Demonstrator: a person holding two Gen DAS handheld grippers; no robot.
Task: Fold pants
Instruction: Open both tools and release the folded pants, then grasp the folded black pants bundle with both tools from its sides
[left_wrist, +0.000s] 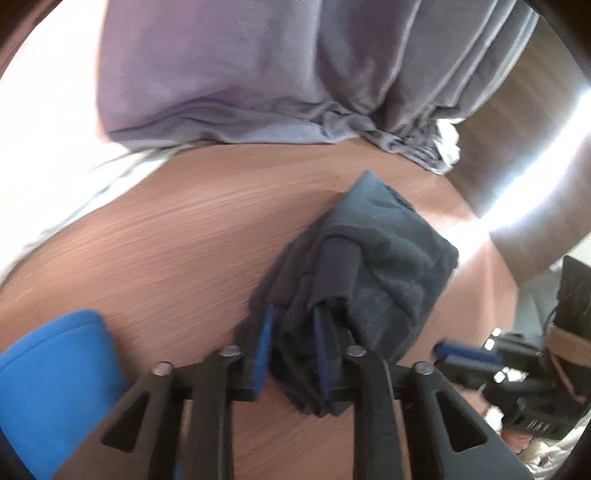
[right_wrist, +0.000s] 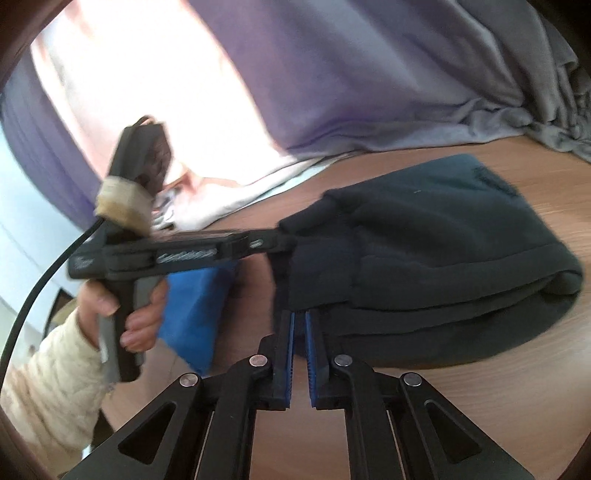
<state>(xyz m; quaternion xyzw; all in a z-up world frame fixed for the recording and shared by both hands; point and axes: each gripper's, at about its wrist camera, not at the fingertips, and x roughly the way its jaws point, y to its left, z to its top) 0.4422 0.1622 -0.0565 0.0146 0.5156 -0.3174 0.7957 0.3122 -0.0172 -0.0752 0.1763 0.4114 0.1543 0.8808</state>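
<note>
The dark pants (right_wrist: 436, 258) lie on the wooden table (right_wrist: 498, 406) as a thick, layered bundle, folded over at least twice, just ahead of my right gripper (right_wrist: 300, 350) and slightly to its right. The bunched end of that bundle sits between the fingers of my left gripper (left_wrist: 291, 347), whose jaws are clamped on the cloth and lift it a little off the wood. My right gripper's jaws are narrow, almost together; their tips sit at the bundle's near edge, and I cannot tell whether any cloth is between them.

I judge the folding is near its end: what remains is to lay this last gathered end down flat. That calls for lowering my left tool forward over the stack, letting go, and perhaps pressing the top layer smooth with my right.

Left of my left tool lies something blue (left_wrist: 55, 387). Beyond the pants, a grey-purple cloth (left_wrist: 240, 74) lies along the table's far edge. No containers show in either view.
</note>
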